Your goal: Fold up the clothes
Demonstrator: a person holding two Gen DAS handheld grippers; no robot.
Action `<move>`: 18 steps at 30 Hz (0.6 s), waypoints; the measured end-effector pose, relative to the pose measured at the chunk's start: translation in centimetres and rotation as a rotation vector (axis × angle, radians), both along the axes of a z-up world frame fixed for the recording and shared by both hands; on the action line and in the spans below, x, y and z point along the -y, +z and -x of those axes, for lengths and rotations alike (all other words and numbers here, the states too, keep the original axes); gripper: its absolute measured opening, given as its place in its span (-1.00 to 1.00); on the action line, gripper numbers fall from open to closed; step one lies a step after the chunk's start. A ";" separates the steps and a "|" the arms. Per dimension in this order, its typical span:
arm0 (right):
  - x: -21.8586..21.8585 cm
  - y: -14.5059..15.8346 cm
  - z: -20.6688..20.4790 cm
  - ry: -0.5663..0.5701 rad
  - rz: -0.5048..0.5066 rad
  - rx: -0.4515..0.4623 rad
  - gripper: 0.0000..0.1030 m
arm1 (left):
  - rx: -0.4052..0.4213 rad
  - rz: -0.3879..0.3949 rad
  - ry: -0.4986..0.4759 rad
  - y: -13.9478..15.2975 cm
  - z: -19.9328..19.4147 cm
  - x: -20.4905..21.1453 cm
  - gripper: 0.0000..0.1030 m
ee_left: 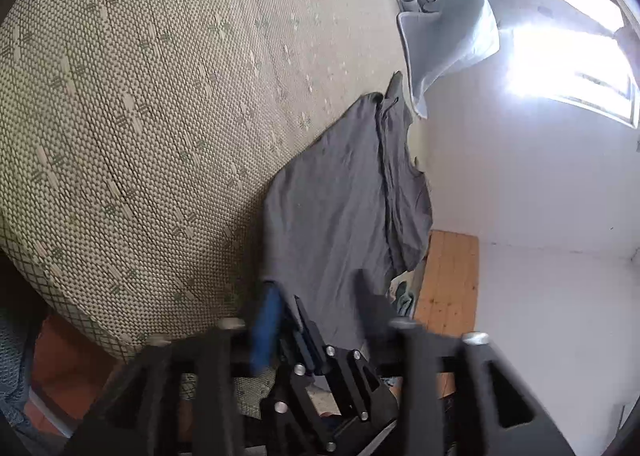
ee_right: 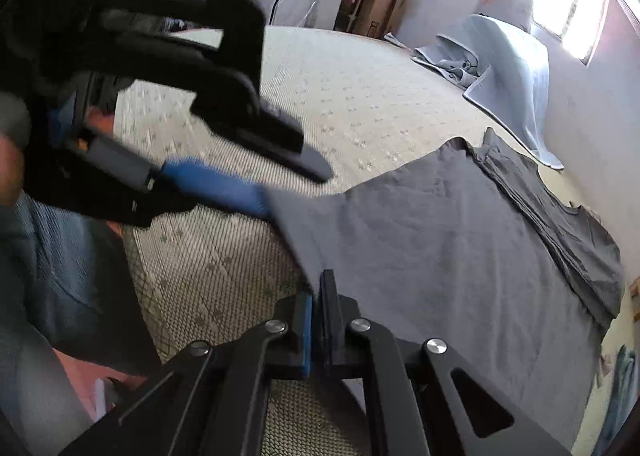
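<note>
The right hand-held gripper [ee_right: 318, 296] is clamped on the near hem of the grey shirt [ee_right: 440, 240], its two fingers pressed together with the cloth edge pinched between them. The left hand-held gripper [ee_right: 288, 180] stands apart: in the right wrist view its blue finger [ee_right: 224, 186] touches the shirt's near left corner while the black finger sits above and clear of it. That reads as a corner grab about to close or a hold just let go; the frame is blurred there, so I cannot say which. In the left wrist view the left hand-held gripper [ee_left: 316, 296] shows the same gap, with cloth lying between the fingers.

Holding two points along one hem makes sense for folding: it keeps the edge straight so it can be carried over in one line.

The shirt lies spread on the mattress [ee_right: 360, 96], near the side by the wall, mostly flat. Its far long side is already doubled over into a darker strip [ee_right: 560, 224], likely a sleeve and side turned in.

Beyond it a pale blue blanket [ee_right: 508, 68] lies heaped at the mattress edge. What hangs off the far side of the bed is cut off, and the hands gripping the tools are mostly out of view.
</note>
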State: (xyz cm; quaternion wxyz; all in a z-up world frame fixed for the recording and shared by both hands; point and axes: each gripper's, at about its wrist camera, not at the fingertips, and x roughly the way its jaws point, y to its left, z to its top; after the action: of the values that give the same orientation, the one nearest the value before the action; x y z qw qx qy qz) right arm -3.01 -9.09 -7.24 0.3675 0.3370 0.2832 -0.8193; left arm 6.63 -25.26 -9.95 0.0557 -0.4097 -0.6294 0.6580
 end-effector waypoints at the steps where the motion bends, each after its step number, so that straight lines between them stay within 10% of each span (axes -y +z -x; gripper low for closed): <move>1: -0.1 0.3 0.2 -0.002 0.010 0.005 -0.96 | -0.001 0.005 -0.002 0.1 -0.1 0.0 0.08; 18: -0.8 2.0 2.2 -0.079 0.102 0.101 -0.96 | 0.011 -0.077 -0.002 0.0 -1.8 -1.0 0.40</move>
State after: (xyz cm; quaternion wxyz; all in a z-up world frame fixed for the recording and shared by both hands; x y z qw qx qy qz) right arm -5.22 -8.32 -5.21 0.3654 0.3697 0.2085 -0.8285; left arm 8.42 -24.21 -10.00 0.0684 -0.4116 -0.6542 0.6308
